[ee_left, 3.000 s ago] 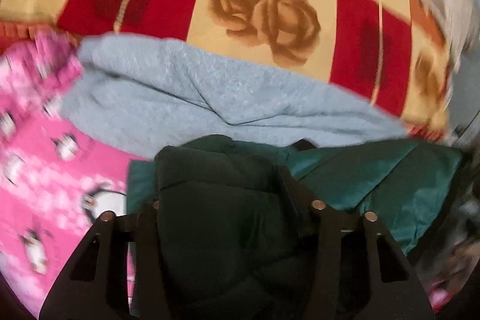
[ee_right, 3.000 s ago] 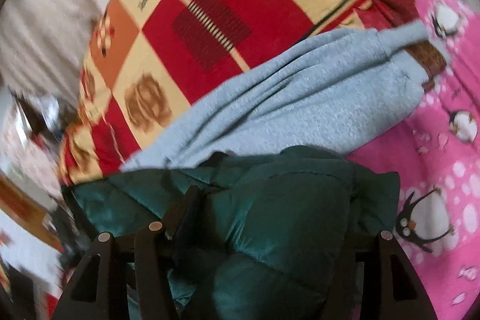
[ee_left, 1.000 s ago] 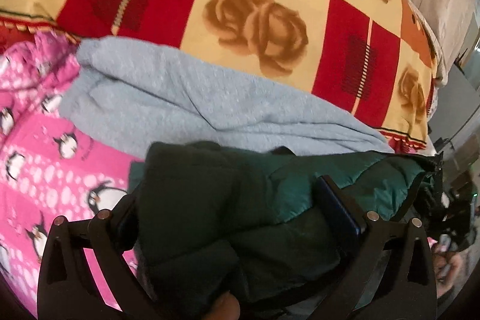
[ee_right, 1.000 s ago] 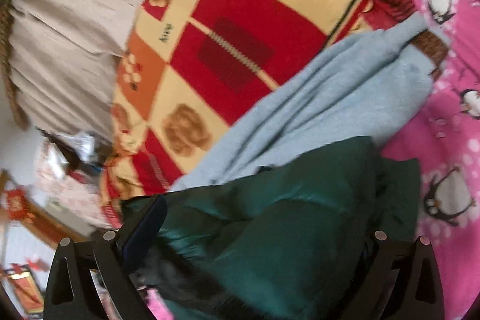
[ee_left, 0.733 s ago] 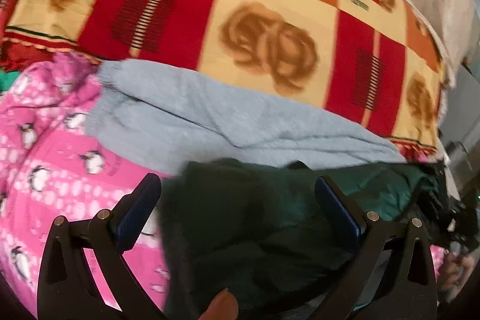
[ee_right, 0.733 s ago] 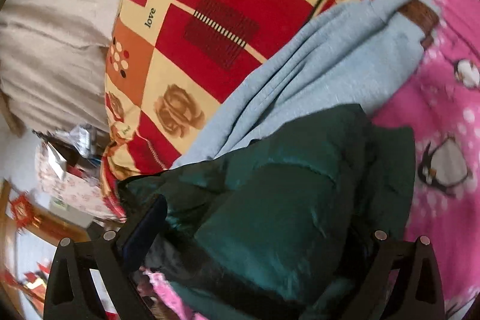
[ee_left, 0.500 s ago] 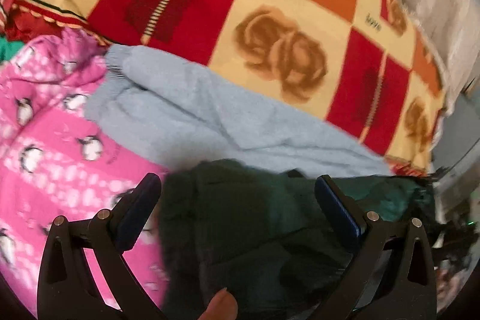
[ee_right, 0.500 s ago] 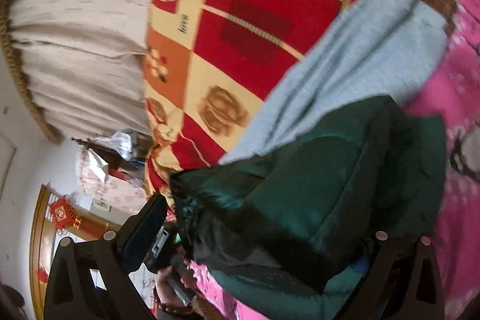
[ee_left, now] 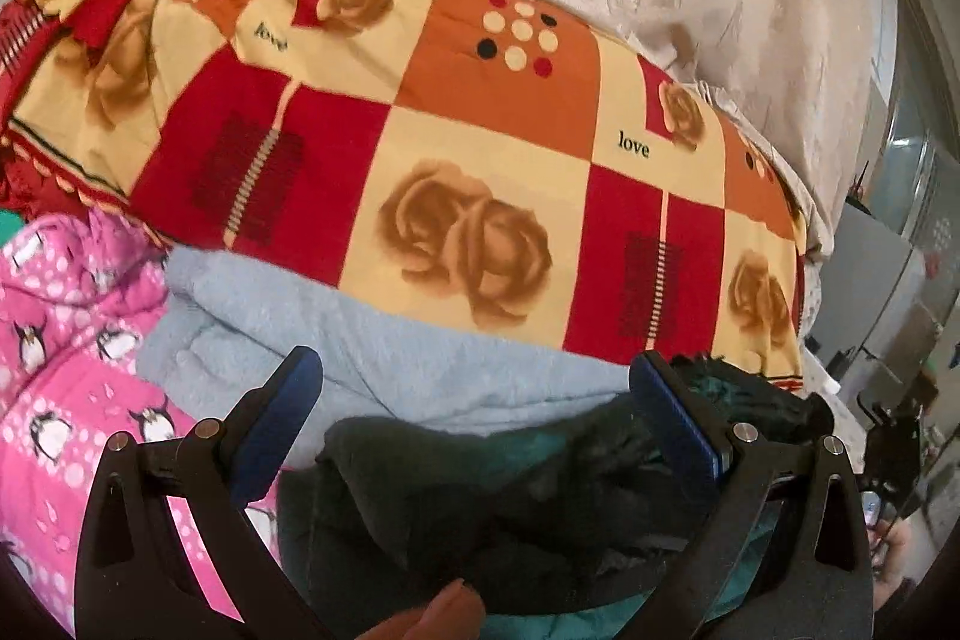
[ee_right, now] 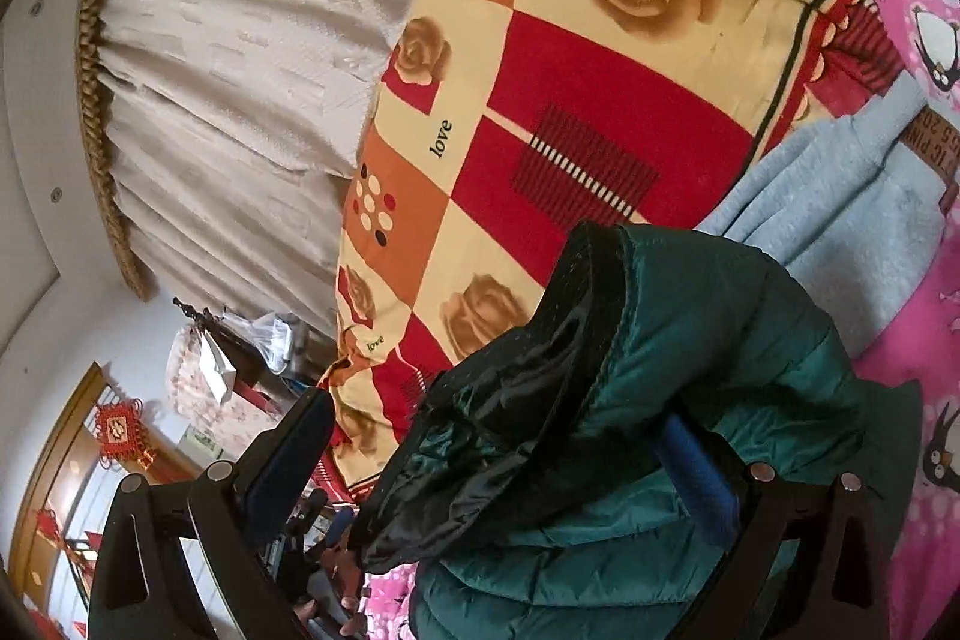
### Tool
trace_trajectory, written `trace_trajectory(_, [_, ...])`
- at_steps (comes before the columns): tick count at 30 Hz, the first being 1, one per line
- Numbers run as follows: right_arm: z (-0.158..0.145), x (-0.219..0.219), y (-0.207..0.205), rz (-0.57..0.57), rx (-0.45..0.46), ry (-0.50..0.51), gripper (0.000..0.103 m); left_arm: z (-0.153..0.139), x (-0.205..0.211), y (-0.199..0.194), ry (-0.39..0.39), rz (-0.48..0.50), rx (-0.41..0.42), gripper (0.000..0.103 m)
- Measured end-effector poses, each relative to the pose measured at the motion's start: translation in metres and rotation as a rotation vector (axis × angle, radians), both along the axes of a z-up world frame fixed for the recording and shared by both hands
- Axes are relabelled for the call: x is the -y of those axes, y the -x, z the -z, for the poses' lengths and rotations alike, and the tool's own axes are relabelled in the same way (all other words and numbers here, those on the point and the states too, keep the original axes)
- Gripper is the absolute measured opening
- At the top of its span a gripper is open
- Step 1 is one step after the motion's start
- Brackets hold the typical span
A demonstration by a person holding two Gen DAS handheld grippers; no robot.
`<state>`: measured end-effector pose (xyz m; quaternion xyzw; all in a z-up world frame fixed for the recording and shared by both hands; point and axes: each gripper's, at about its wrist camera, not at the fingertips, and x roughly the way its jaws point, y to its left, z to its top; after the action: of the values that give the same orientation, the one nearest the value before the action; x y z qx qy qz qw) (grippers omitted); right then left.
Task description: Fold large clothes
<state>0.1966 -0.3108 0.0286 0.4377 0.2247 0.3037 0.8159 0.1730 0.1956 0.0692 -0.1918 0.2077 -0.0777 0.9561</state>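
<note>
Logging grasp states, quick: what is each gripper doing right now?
Left gripper: open, jaws spread wide, holding nothing; the green jacket lies between and below them.
Right gripper: open, jaws spread around the jacket, not clamped.

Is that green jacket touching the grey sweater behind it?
Touching. In the right wrist view the green jacket lies over the near edge of the grey sweater, with no gap between them; the left wrist view shows the same overlap.

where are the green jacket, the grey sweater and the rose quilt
green jacket (ee_right: pixel 690 400), right wrist view, on its quilted shell
grey sweater (ee_left: pixel 384 346), left wrist view, on its folded body
rose quilt (ee_left: pixel 480 196), left wrist view, on a cream square
</note>
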Motion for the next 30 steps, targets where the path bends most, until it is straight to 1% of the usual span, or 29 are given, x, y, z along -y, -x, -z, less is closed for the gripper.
trace_trajectory(2, [0.001, -0.001, -0.001, 0.002, 0.005, 0.006, 0.103, 0.006, -0.003, -0.005, 0.014, -0.015, -0.046, 0.103])
trace_trajectory(4, [0.002, -0.001, -0.002, 0.005, 0.004, 0.009, 0.103, 0.013, -0.009, -0.009, 0.046, -0.029, -0.096, 0.103])
trace_trajectory(6, [0.002, -0.001, -0.003, 0.006, 0.006, 0.006, 0.103, 0.016, -0.015, -0.009, 0.073, -0.057, -0.107, 0.103])
trace_trajectory(8, [0.000, -0.001, -0.002, 0.006, 0.013, 0.009, 0.103, 0.017, -0.022, -0.007, 0.083, -0.095, -0.103, 0.103])
trace_trajectory(12, [-0.004, 0.001, 0.005, 0.014, 0.030, 0.021, 0.103, 0.024, -0.030, -0.008, 0.094, -0.136, -0.137, 0.103])
trace_trajectory(14, [-0.007, 0.001, 0.009, 0.020, 0.034, 0.045, 0.103, 0.029, -0.030, -0.010, 0.088, -0.148, -0.159, 0.103])
trace_trajectory(16, [-0.011, 0.000, 0.014, 0.032, 0.038, 0.091, 0.103, 0.033, -0.031, -0.012, 0.089, -0.154, -0.173, 0.103])
trace_trajectory(17, [-0.014, 0.001, 0.018, 0.049, 0.045, 0.129, 0.103, 0.036, -0.030, -0.013, 0.089, -0.160, -0.179, 0.103])
trace_trajectory(18, [-0.016, 0.001, 0.022, 0.066, 0.053, 0.160, 0.103, 0.039, -0.028, -0.015, 0.079, -0.163, -0.200, 0.103])
trace_trajectory(19, [-0.021, 0.001, 0.027, 0.096, 0.063, 0.216, 0.103, 0.043, -0.024, -0.019, 0.061, -0.153, -0.231, 0.103])
trace_trajectory(20, [-0.025, 0.001, 0.032, 0.122, 0.071, 0.269, 0.103, 0.046, -0.021, -0.022, 0.040, -0.141, -0.259, 0.103])
trace_trajectory(21, [-0.030, 0.000, 0.037, 0.160, 0.079, 0.337, 0.103, 0.050, -0.015, -0.026, 0.003, -0.123, -0.295, 0.103])
trace_trajectory(22, [-0.032, -0.002, 0.039, 0.184, 0.084, 0.384, 0.103, 0.053, -0.008, -0.028, -0.035, -0.108, -0.321, 0.103])
trace_trajectory(24, [-0.036, -0.015, 0.044, 0.252, 0.068, 0.598, 0.102, 0.061, 0.011, -0.032, -0.130, -0.067, -0.372, 0.103])
trace_trajectory(25, [-0.036, -0.022, 0.043, 0.258, 0.066, 0.665, 0.101, 0.064, 0.019, -0.033, -0.165, -0.053, -0.382, 0.103])
trace_trajectory(26, [-0.033, -0.032, 0.041, 0.248, 0.058, 0.754, 0.101, 0.066, 0.028, -0.033, -0.208, -0.038, -0.384, 0.103])
trace_trajectory(27, [-0.029, -0.042, 0.038, 0.226, 0.047, 0.816, 0.100, 0.069, 0.037, -0.033, -0.248, -0.025, -0.380, 0.103])
trace_trajectory(28, [-0.024, -0.051, 0.035, 0.189, 0.042, 0.860, 0.099, 0.071, 0.044, -0.033, -0.282, -0.017, -0.375, 0.103])
trace_trajectory(30, [-0.012, -0.065, 0.029, 0.125, 0.017, 0.887, 0.099, 0.079, 0.054, -0.035, -0.328, 0.001, -0.384, 0.103])
